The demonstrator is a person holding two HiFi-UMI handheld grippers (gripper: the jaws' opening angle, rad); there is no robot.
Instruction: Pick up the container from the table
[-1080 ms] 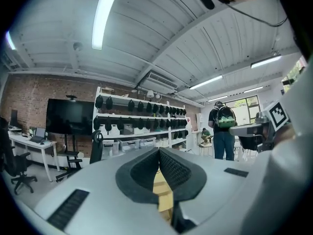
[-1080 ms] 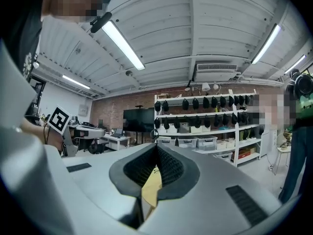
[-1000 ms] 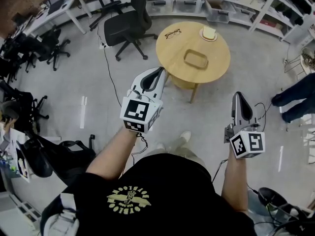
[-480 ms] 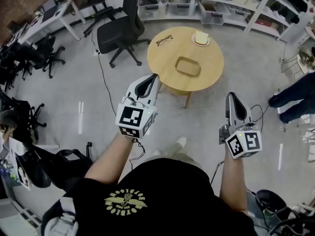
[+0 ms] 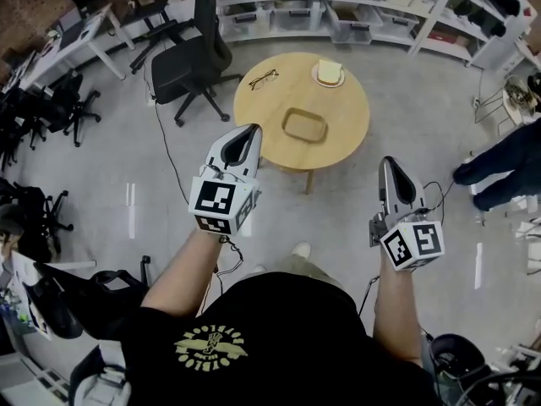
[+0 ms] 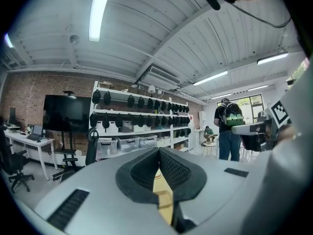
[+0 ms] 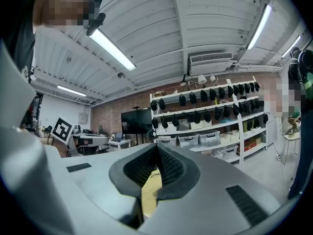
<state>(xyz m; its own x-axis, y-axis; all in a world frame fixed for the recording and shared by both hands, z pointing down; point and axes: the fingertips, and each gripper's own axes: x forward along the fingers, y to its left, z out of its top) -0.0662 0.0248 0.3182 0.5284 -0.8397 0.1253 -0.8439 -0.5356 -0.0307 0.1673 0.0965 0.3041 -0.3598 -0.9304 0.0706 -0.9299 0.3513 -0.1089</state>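
Presently we record the bench [image 5: 254, 100] and container [image 5: 305, 125] nearer than a second ago. Left gripper [image 5: 251, 131] and right gripper [image 5: 388, 164] carry clenched, empty fingers; pickup not begun.

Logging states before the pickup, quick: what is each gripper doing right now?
Left gripper: closed, holding nothing.
Right gripper: closed, holding nothing.

Head view: from high up, steeply down onto the round desk [image 5: 262, 112] well ahead. Gripper views: low, level, facing the shelves [image 6: 132, 129] shared with head view's top.
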